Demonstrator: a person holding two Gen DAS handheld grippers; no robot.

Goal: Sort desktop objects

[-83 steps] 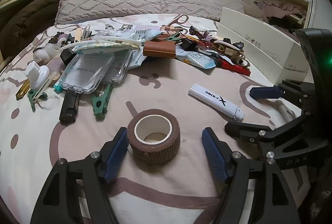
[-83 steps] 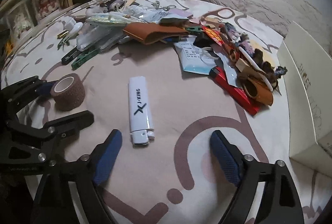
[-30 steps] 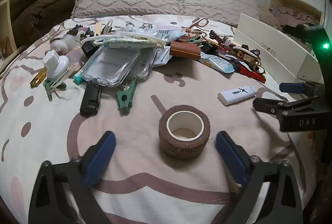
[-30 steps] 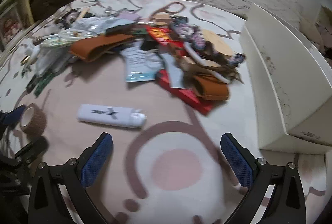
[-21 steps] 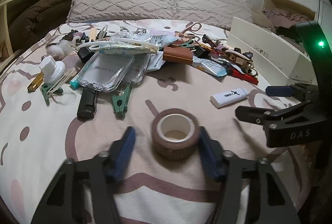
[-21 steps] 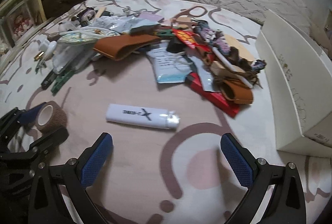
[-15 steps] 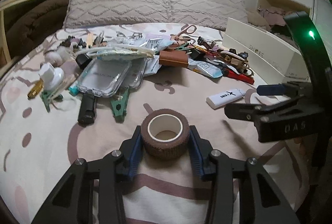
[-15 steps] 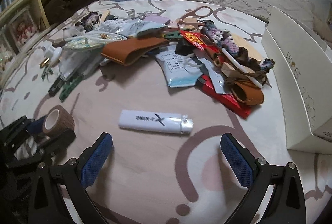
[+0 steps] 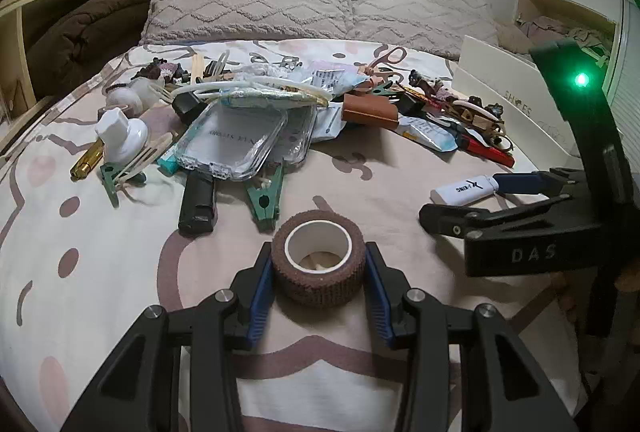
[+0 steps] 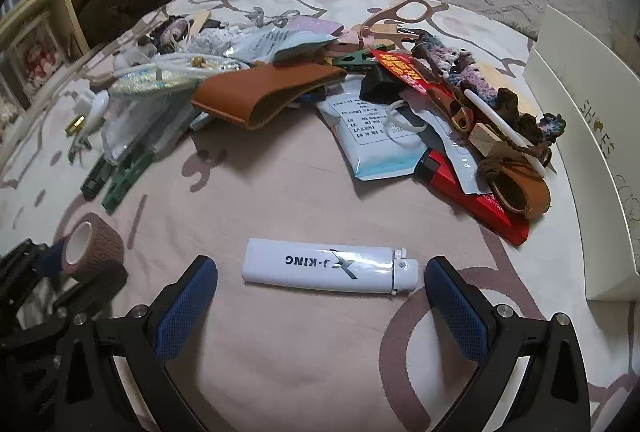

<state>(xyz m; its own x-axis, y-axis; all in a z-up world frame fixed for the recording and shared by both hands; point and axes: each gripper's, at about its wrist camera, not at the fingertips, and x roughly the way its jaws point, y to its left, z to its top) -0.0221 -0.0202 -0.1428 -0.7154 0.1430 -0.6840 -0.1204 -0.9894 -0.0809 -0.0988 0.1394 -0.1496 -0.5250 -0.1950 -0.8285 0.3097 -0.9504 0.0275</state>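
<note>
Right wrist: lighter "J-KING" (upside down)

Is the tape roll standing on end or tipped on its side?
On end. In the left wrist view the tape roll rests flat on the bedspread, its hollow white core facing up, with the left claw clamped on its sides.

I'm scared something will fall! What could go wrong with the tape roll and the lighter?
The left gripper pinches the soft tape roll by its sides, so it might squash or slip. The right gripper is open around the lighter lengthwise; closing on its ends could make it pop out.
</note>
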